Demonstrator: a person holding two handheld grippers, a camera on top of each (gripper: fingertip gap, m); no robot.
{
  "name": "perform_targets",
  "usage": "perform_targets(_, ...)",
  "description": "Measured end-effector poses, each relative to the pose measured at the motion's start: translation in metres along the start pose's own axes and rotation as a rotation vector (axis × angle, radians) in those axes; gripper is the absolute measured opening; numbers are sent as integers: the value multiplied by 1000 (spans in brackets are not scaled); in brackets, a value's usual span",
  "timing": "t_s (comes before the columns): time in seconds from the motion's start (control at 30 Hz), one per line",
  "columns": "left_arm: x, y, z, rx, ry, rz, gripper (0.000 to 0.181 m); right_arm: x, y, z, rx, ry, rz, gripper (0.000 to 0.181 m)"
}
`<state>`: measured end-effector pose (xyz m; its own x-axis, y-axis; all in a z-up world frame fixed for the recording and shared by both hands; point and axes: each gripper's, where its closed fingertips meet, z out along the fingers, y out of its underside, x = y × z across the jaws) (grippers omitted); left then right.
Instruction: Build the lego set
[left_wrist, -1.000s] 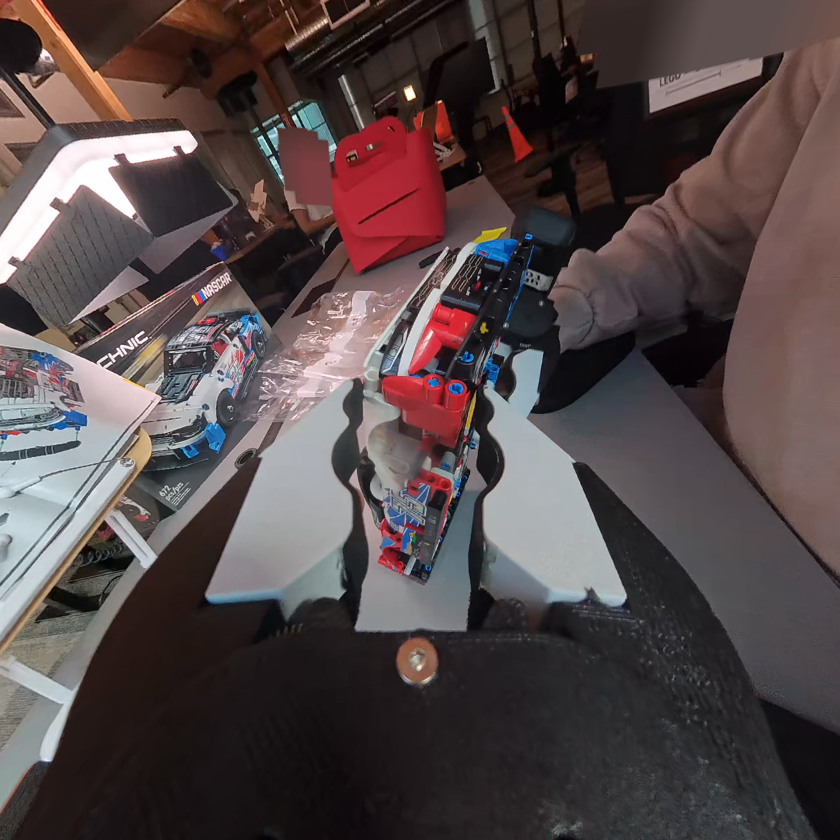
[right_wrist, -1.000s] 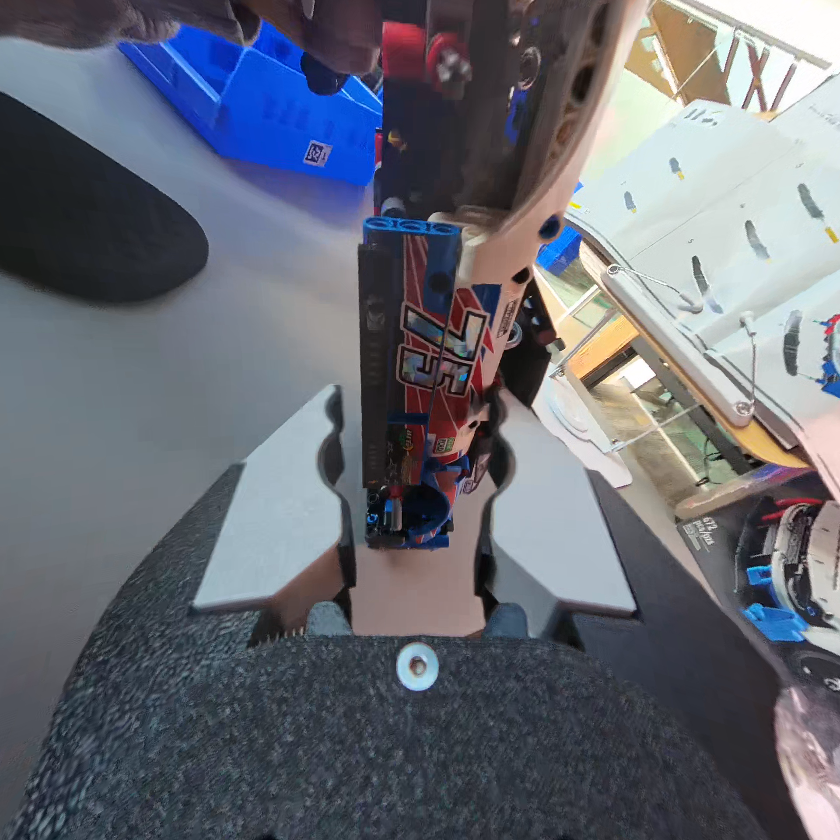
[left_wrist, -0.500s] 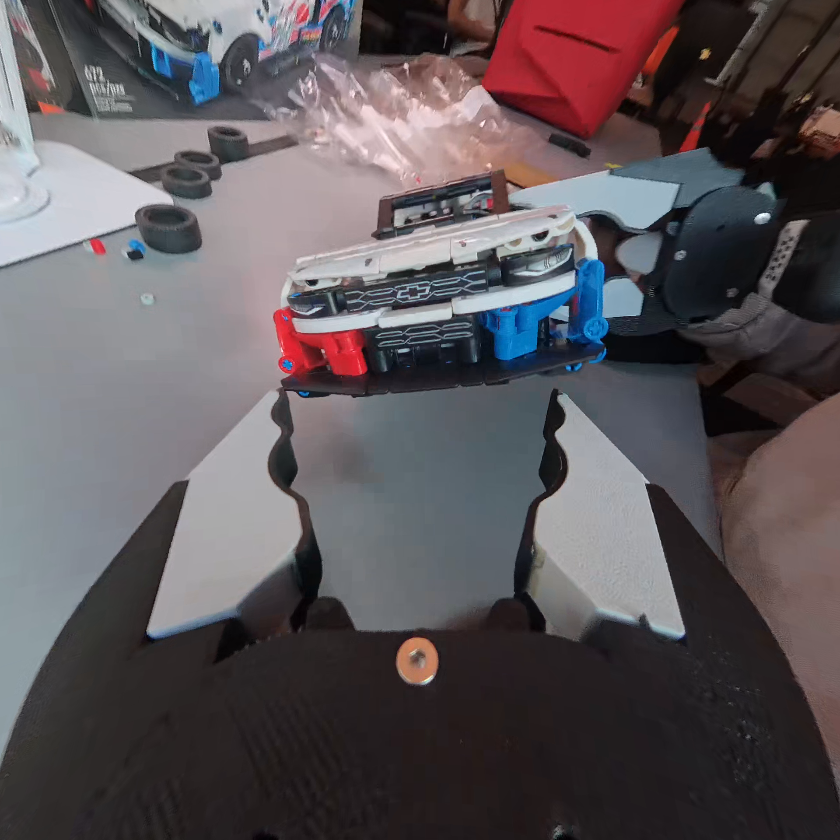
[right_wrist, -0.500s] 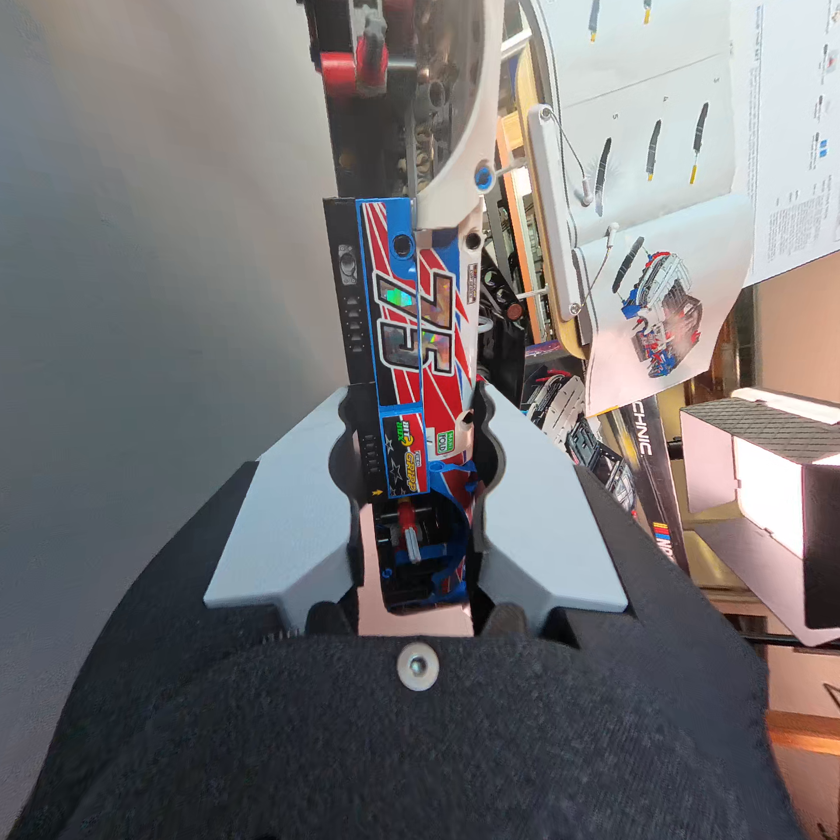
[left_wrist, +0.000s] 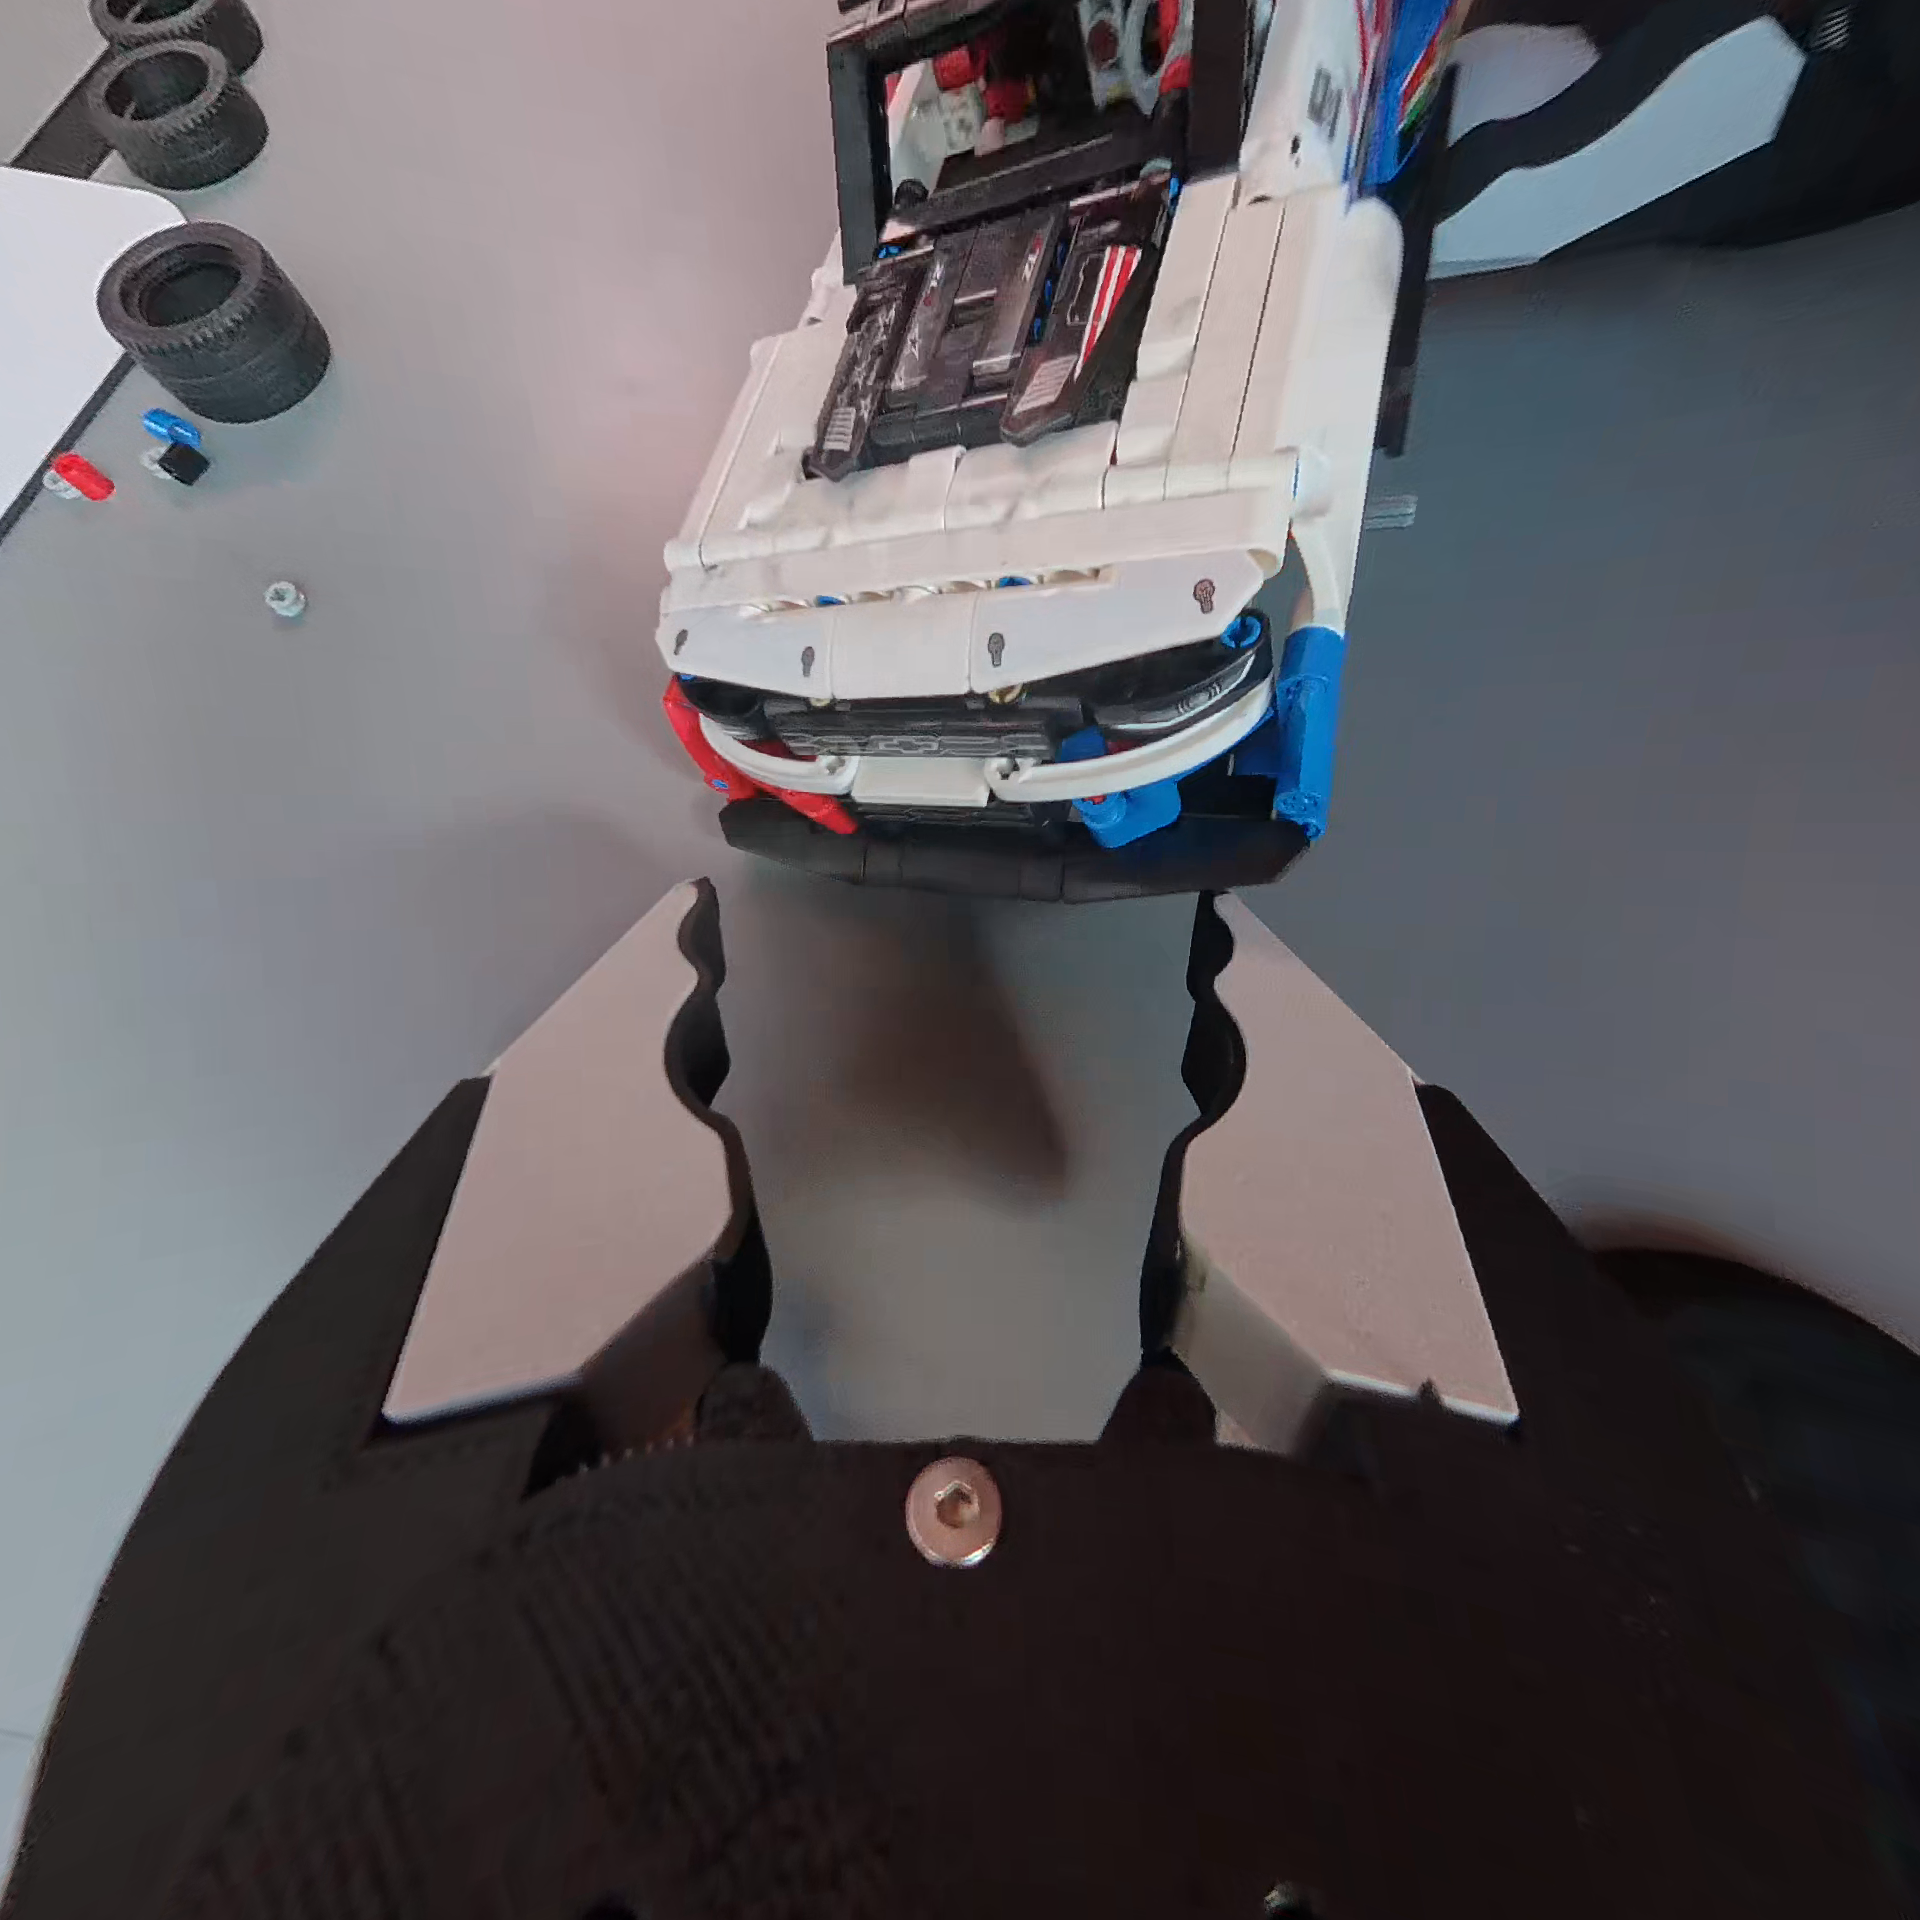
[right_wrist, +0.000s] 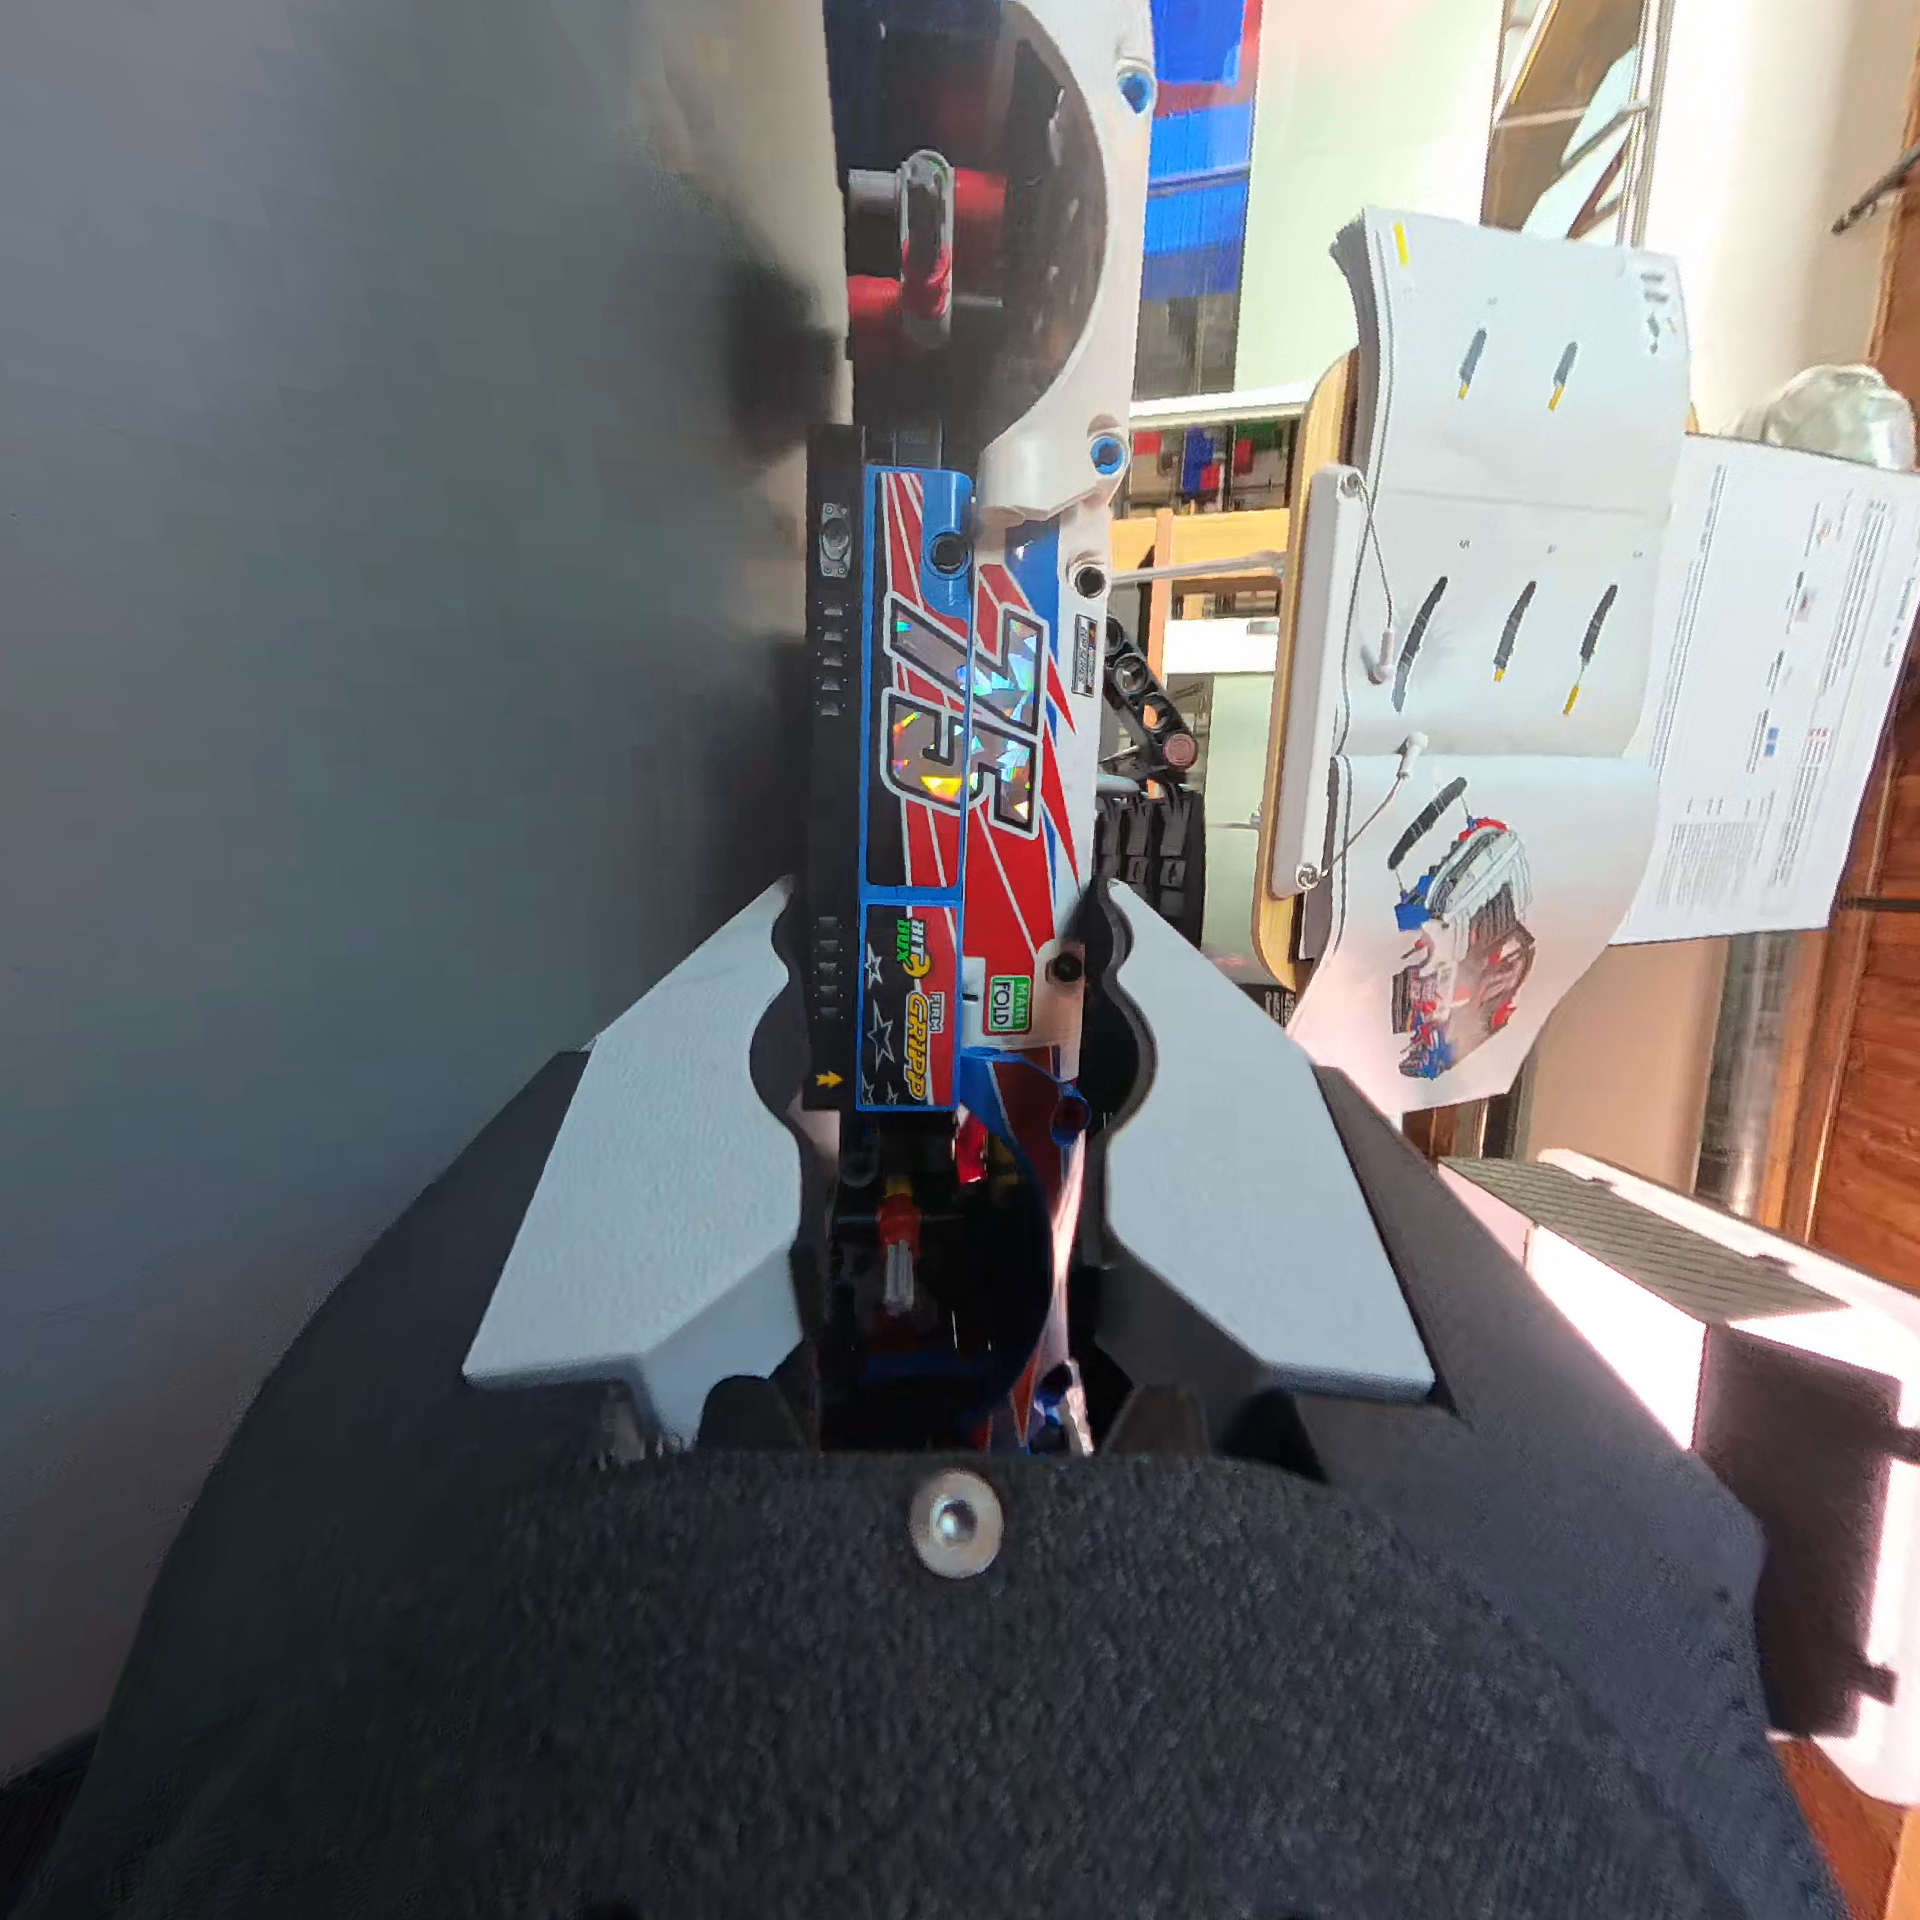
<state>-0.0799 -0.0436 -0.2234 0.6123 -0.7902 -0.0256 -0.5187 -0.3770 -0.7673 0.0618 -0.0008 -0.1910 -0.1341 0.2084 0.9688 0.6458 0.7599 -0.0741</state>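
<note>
Change vs earlier: left gripper (left_wrist: 951, 914) had let go of the car and backed off its nose; a second ago it clamped the body, half a second ago it was already free and spread. View had tipped down onto the hood since then.
Left pose: pointed forward and down at the car's front, hovering over the grey table (left_wrist: 416, 790), fingertips just short of the black front splitter, not touching.
Left jaws: wide apart, nothing between them, only bare table and shadow.
Right pose: right gripper (right_wrist: 940, 935) was rolled sideways, so the table stood as a vertical grey wall on the left of its view; it came in from the car's side, visible at top right of the left wrist view.
Right jaws: closed onto the car's flank, one finger on the black underside edge, the other on the white upper body; rear wheel arch sat deep between them.
Car: lego race car (left_wrist: 1039, 520), white body, red and blue front corners, dark hood panels, no wheels on; held level over the table. Whether it touched the table could not be told.
Loose parts: three black tires (left_wrist: 213, 322) at far left; small blue pin (left_wrist: 171, 426), red pin (left_wrist: 83, 478), black piece and a tiny grey bush nearby.
Background: open instruction booklet (right_wrist: 1507, 623) on a stand, light box (right_wrist: 1714, 1351) below it.
</note>
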Motion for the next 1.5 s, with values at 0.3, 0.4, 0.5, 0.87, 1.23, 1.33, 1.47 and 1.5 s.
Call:
perform_targets(0.3, 14, 3, -15, 139, 96, -52, 92, -25, 17, -19, 9, -84, -34, 55)
perform_targets(0.4, 24, -1, -7, 138, 126, -43, 91, -26, 16, -30, 4, -141, -6, 57)
perform_targets(0.5, 31, -4, -2, 136, 139, -32, 90, -32, 13, -40, 21, -232, 17, 60)
perform_targets(0.87, 30, -8, -1, 152, 143, -72, 89, -35, 10, -52, 8, -560, 265, 64)
perform_targets(1.23, 31, -14, 2, 171, 122, -77, 94, 5, 82, -32, -19, -703, 662, 100)
perform_targets(1.33, 30, -14, 2, 170, 108, -79, 99, -4, 69, -17, 11, -767, 547, 104)
perform_targets(1.47, 26, -17, -2, 204, 89, -98, 95, -9, 43, -7, 55, -873, 493, 103)
perform_targets(1.5, 25, -18, -3, 216, 83, -102, 93, -11, 46, -2, 30, -883, 468, 100)
